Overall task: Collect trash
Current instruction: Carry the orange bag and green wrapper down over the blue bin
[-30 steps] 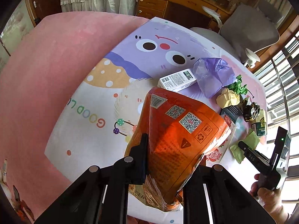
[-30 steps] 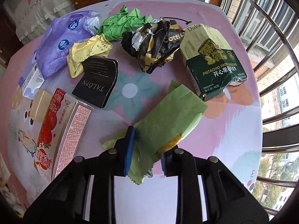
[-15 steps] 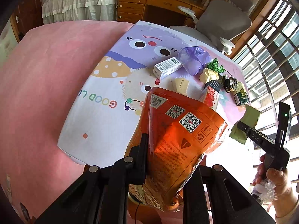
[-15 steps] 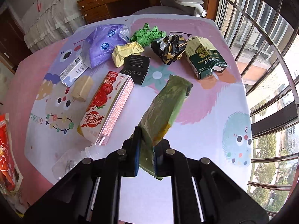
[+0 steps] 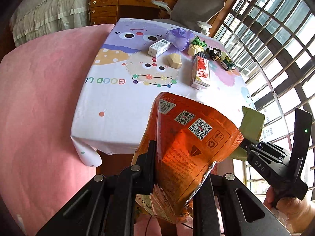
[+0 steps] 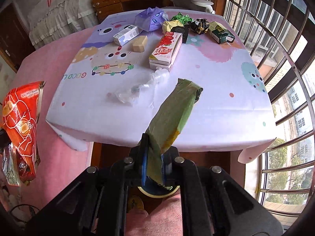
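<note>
We hold the orange snack bag (image 5: pixel 189 153) clamped in our left gripper (image 5: pixel 177 169) and the green wrapper (image 6: pixel 173 118) pinched in our right gripper (image 6: pixel 153 167).

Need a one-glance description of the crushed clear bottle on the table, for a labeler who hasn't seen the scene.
On the cartoon-print tablecloth, find the red strawberry carton in the middle. The crushed clear plastic bottle lies just off its near end, toward the table's front edge. It is the only transparent item; everything else is coloured paper, foil or card.

A home bedroom: a ruffled bed (image 5: pixel 49 13), wooden desk (image 5: pixel 126 2), office chair (image 5: pixel 198 5) and cartoon-print tablecloth (image 5: pixel 118 90) beside barred windows (image 5: pixel 275 45).
</note>
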`<state>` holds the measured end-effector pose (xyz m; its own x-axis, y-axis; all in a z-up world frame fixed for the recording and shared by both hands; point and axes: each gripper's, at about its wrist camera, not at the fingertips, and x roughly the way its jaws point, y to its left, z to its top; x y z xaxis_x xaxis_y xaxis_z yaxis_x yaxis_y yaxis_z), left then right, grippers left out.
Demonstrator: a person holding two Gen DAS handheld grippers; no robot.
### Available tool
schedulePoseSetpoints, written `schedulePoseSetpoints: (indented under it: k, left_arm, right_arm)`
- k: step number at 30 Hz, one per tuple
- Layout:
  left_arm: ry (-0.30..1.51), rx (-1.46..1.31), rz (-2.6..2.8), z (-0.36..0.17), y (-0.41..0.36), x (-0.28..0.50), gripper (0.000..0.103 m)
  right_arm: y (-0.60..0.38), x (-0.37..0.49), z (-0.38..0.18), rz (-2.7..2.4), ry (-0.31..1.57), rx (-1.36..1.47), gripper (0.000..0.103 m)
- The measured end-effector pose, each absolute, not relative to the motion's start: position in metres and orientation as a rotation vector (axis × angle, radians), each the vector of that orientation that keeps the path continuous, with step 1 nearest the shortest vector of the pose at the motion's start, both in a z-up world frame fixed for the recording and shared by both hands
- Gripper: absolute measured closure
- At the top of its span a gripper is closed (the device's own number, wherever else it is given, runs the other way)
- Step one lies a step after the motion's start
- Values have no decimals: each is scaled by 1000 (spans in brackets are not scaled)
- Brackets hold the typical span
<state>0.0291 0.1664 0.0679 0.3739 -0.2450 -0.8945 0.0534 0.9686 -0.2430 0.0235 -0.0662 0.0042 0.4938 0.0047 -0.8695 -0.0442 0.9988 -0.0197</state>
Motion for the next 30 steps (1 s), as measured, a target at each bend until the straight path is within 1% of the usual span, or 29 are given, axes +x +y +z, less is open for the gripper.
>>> schedulePoseSetpoints:
  k: [6,14,21,25,30]
  left_arm:
    - [1236,-190,-253,39,167,-7,89]
    - [1339,-181,-285,-15,143,-23,88]
    - [1457,-128,-277,-99,108,-27,88]
    - [1509,-124,-260,-157,92,-22,88]
    - [1570,-183,-239,-239,83,-6,88]
  right_arm:
    - [-33,-32,-32,54,1135,-145,95]
    - [-31,-55,-85,57,1247,-173,95]
    - [-52,-58,-157,50,1347,-138,95]
    - [-70,-56,-210,40,1404,-100,95]
    - [-97,-49,-283,24,1463,-30,95]
